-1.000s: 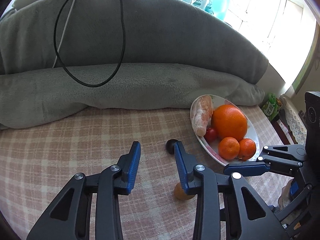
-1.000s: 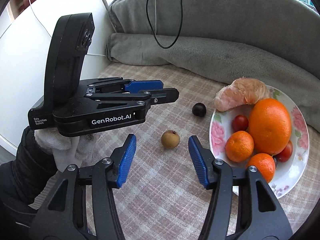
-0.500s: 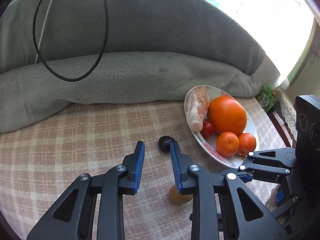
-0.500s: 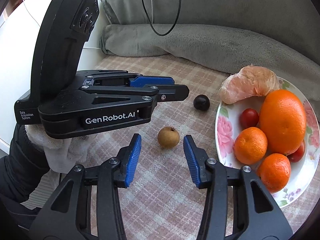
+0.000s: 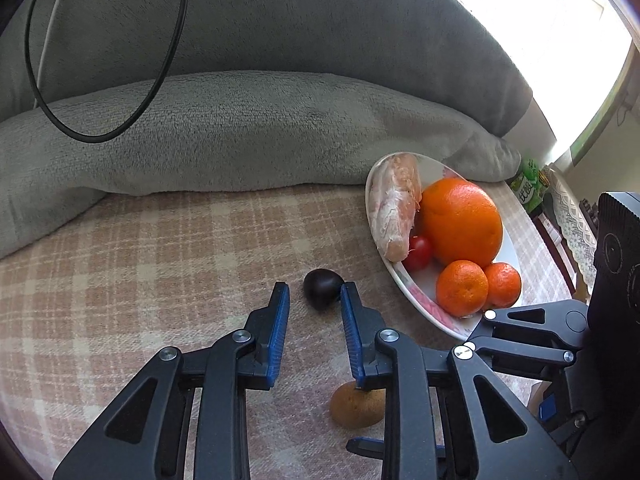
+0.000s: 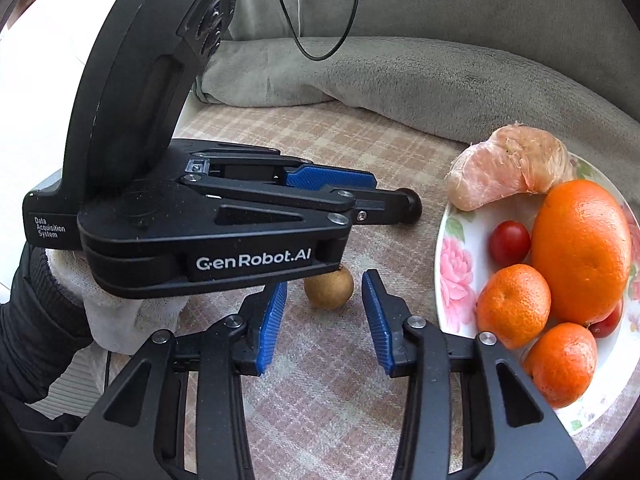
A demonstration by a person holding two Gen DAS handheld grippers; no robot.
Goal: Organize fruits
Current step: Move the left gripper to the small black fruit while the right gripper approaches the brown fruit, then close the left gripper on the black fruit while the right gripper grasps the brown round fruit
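The two loose fruits are your business here: a small dark fruit [image 5: 323, 289] and a small brown fruit [image 6: 329, 289], both lying on the checked tabletop [image 5: 160, 264] just beside the flowered plate [image 6: 450, 280]. Both look light, round and smooth-skinned, so expect them to roll or squirt out of a pinch. Take each across its widest middle and squeeze gently, since the dark one may bruise.

Your left tool [image 5: 314, 300] points down at the dark fruit. Its jaws stand narrow but not yet pressing; the fruit sits just beyond the tips, its right side close against the right fingertip, so nothing is held. Your right tool [image 6: 324, 292] has its jaws closing around the brown fruit, which lies between the tips at their far end with a gap on each side, so no grip there yet either. The left tool's body crosses directly above the right one's fingers; mind that they do not knock.

The plate already carries a large orange [image 6: 582, 250], mandarins, cherry tomatoes and a peeled citrus piece [image 6: 508, 168], with bare room at the near rim.
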